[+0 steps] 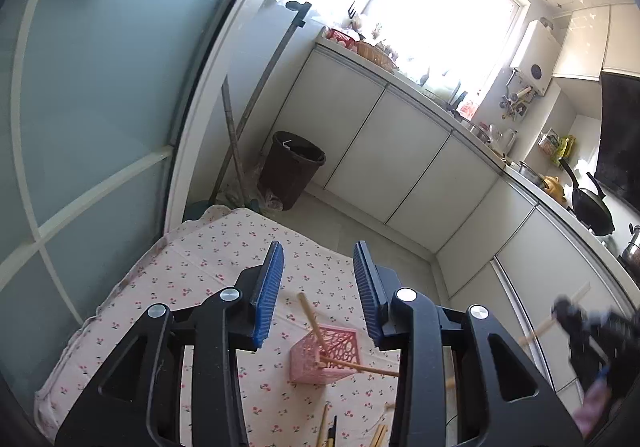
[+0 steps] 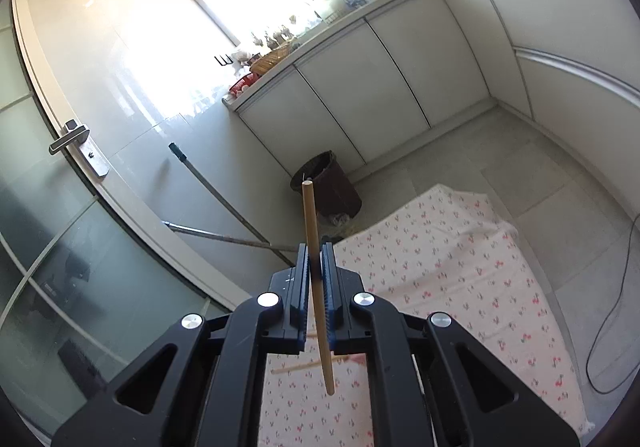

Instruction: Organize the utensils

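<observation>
A pink lattice holder (image 1: 326,357) stands on the cherry-print cloth (image 1: 208,267). Two wooden chopsticks (image 1: 310,321) lean in it. My left gripper (image 1: 318,291) is open and empty, above and a little behind the holder. More chopsticks (image 1: 322,425) and a dark utensil lie on the cloth near the bottom edge. My right gripper (image 2: 316,275) is shut on a wooden chopstick (image 2: 314,247), held nearly upright above the cloth (image 2: 440,267). The right gripper also shows blurred at the right edge of the left wrist view (image 1: 576,327). Another chopstick (image 2: 296,367) shows below it.
A dark bin (image 1: 292,167) stands on the floor by white cabinets (image 1: 400,151). Mop handles (image 1: 236,143) lean on the wall beside a frosted glass door (image 1: 92,95). The counter holds a wok (image 1: 590,207) and pots. A black cable (image 2: 612,311) lies on the floor.
</observation>
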Demonstrator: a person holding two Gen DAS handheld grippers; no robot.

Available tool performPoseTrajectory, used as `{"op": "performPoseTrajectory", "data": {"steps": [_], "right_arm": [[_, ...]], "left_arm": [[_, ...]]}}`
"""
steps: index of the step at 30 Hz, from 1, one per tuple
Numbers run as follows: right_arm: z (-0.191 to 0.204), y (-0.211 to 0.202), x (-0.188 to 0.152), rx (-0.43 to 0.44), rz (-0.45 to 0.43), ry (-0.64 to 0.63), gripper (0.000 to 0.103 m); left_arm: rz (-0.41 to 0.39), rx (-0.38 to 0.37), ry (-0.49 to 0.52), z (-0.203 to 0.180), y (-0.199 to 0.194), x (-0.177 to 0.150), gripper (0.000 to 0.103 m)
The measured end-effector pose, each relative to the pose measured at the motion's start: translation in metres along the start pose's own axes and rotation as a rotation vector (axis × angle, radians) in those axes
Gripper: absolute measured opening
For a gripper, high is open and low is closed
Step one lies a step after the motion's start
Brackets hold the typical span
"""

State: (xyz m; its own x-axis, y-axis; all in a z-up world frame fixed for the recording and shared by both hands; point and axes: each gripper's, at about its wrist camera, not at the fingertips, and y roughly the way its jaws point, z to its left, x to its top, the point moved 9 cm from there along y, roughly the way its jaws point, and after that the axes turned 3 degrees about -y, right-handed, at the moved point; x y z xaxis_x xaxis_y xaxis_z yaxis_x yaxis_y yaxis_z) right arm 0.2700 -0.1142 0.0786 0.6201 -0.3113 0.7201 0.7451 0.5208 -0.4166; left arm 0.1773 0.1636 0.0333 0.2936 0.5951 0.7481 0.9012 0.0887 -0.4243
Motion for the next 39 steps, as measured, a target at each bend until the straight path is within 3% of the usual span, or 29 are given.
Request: {"op": "performPoseTrajectory", "data": {"steps": [4,9,12,13,15,20,24,27,31,35,39], "right_arm": [[0.011,0.03,0.007,-0.034,0.004,-0.026,0.007],[0.004,0.083,-0.008,-0.072,0.019,-0.039,0.01],[-0.002,0.106,-0.027,-0.055,0.054,-0.033,0.026],[-0.002,0.109,-0.034,-0.062,0.066,-0.046,0.036],[0.002,0.099,-0.042,-0.071,0.056,-0.09,0.04],[0.005,0.06,-0.056,-0.1,0.01,-0.138,0.067],[0.002,0.032,-0.068,-0.146,-0.004,-0.181,0.075],[-0.007,0.014,-0.079,-0.203,-0.009,-0.202,0.081],[-0.036,-0.007,-0.096,-0.277,-0.005,-0.179,0.093],[-0.067,-0.011,-0.119,-0.304,0.074,-0.13,0.096],[-0.103,-0.011,-0.144,-0.317,0.185,-0.038,0.096]], "left_arm": [[0.023,-0.01,-0.01,0.004,0.005,0.001,0.035],[0.033,0.011,-0.003,0.007,0.015,-0.002,0.036],[0.055,-0.015,-0.003,0.006,0.017,-0.004,0.038],[0.054,-0.027,0.003,0.003,0.015,-0.004,0.039],[0.031,-0.045,0.021,-0.003,0.007,-0.003,0.052],[0.004,-0.049,0.079,-0.018,-0.009,-0.009,0.064],[0.028,-0.044,0.121,-0.03,-0.012,-0.03,0.084],[0.037,-0.018,0.191,-0.035,-0.013,-0.049,0.091],[0.068,0.009,0.213,-0.028,-0.012,-0.074,0.095],[0.148,0.01,0.256,-0.027,-0.007,-0.105,0.096],[0.294,0.005,0.325,-0.028,0.011,-0.148,0.096]]}}
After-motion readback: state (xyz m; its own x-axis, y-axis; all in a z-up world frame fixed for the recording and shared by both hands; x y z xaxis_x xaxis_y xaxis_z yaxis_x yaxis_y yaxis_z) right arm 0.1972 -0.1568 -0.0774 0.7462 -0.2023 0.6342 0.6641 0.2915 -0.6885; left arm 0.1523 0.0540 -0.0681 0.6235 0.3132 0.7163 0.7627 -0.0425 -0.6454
